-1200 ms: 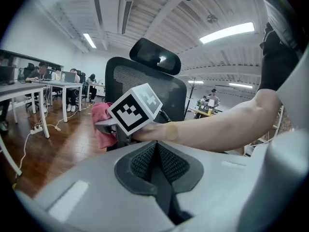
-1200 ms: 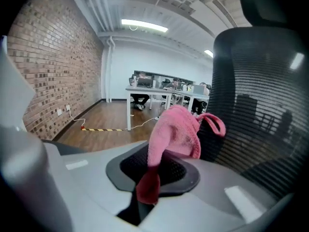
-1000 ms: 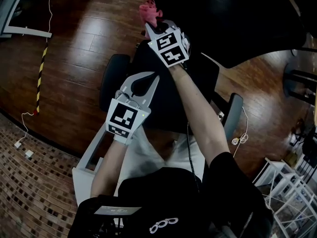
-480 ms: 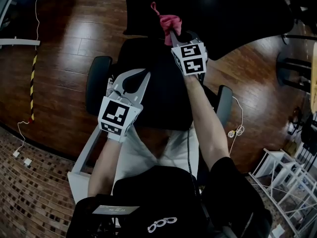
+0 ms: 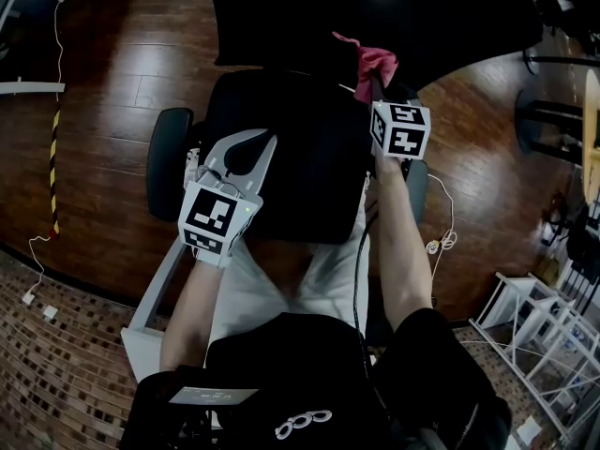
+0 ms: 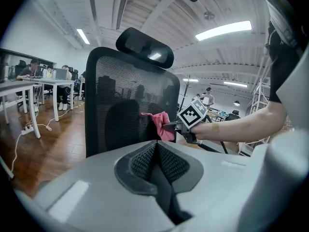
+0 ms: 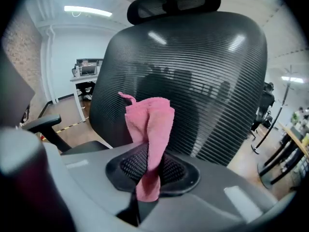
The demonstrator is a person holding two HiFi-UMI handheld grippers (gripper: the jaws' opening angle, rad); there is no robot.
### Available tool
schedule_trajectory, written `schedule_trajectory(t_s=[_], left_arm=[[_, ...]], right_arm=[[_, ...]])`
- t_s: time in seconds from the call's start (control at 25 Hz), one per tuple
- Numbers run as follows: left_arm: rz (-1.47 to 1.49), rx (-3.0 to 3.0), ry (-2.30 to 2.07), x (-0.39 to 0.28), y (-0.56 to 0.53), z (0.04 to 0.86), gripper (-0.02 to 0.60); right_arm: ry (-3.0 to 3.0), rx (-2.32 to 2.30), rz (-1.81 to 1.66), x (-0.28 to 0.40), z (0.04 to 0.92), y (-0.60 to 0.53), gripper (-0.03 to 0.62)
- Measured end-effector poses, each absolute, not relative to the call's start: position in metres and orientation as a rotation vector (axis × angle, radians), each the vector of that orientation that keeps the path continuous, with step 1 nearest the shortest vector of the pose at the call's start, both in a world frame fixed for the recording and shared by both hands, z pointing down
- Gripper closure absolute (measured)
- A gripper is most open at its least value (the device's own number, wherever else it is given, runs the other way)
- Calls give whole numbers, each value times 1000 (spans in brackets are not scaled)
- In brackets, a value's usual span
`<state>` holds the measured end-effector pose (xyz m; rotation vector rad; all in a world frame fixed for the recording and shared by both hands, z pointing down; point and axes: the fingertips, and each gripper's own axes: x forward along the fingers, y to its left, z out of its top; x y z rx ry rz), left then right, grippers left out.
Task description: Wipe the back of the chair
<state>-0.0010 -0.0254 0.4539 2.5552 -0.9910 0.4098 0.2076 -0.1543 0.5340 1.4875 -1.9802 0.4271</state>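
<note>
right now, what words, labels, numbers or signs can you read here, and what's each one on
No text reads clearly.
The white logo on the person's black top: blurred loops, unreadable.
The pale label beside it: too small to read.
The cubes on the left tongs and right tongs, which hold the pink cloth: square markers only, no words.

No word or number can be read anywhere. Black-and-white square codes stand on the left cube point(image 5: 217, 217) of the left gripper point(image 5: 251, 146), over the near left part of the chair point(image 5: 281, 172), and on the right cube point(image 5: 403, 129) of the right gripper point(image 5: 373, 81), at the chair's right edge. Well to the near side of the chair, a black garment point(image 5: 309, 364) bears a white logo point(image 5: 305, 424) of linked loops, its letters unsure, and a pale tag point(image 5: 214, 397) too blurred to read.
</note>
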Motion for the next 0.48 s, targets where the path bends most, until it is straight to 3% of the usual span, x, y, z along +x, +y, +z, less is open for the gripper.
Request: schedule_trajectory(t_s=[0.48], left_arm=[[448, 2561, -956, 3, -23, 457, 589]], right_arm=[[-1745, 1841, 599, 298, 519, -124, 553]])
